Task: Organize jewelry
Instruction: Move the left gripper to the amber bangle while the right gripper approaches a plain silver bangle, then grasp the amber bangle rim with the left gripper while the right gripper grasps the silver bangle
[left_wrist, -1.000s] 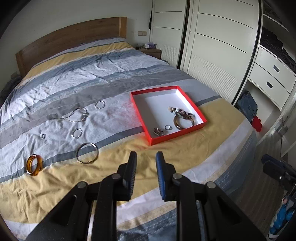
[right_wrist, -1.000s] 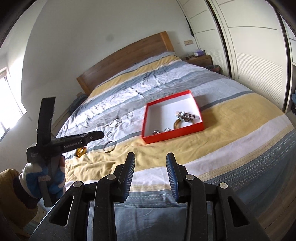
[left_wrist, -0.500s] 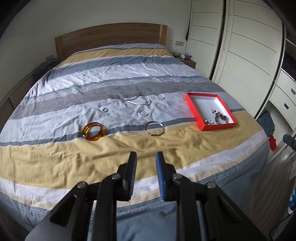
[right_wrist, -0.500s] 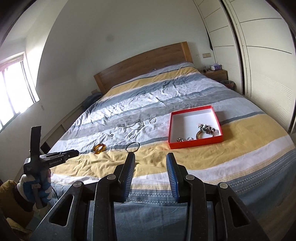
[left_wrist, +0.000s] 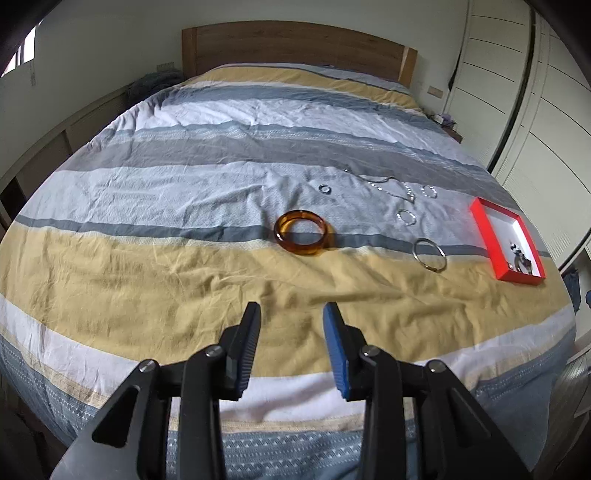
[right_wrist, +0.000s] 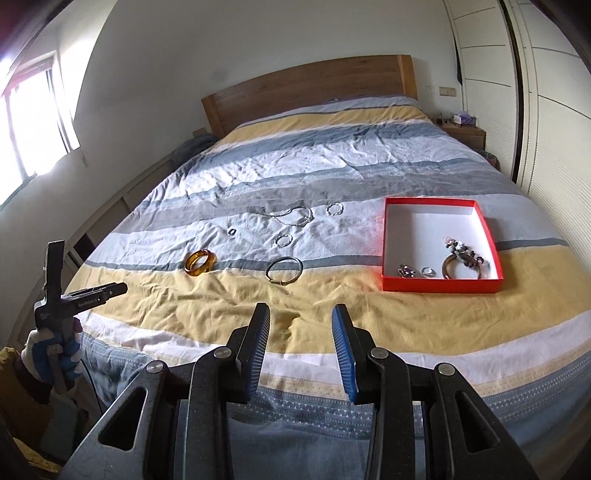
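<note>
You have a few pieces in the shallow red cardboard tray (right_wrist: 439, 284) on the striped bed (right_wrist: 369, 314), while the amber resin bangle (left_wrist: 303, 236), thin silver bangle (left_wrist: 429, 254), chain and small rings wait outside; left tongs (left_wrist: 291, 332), just widened, and right tongs (right_wrist: 300, 334) stand released, empty.

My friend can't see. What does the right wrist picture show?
A red box sits on a striped bed with a few jewelry pieces inside. Left of it, an amber bangle, a silver bangle, small rings and a chain lie loose on the cover. The open, empty right tool points at them.
</note>
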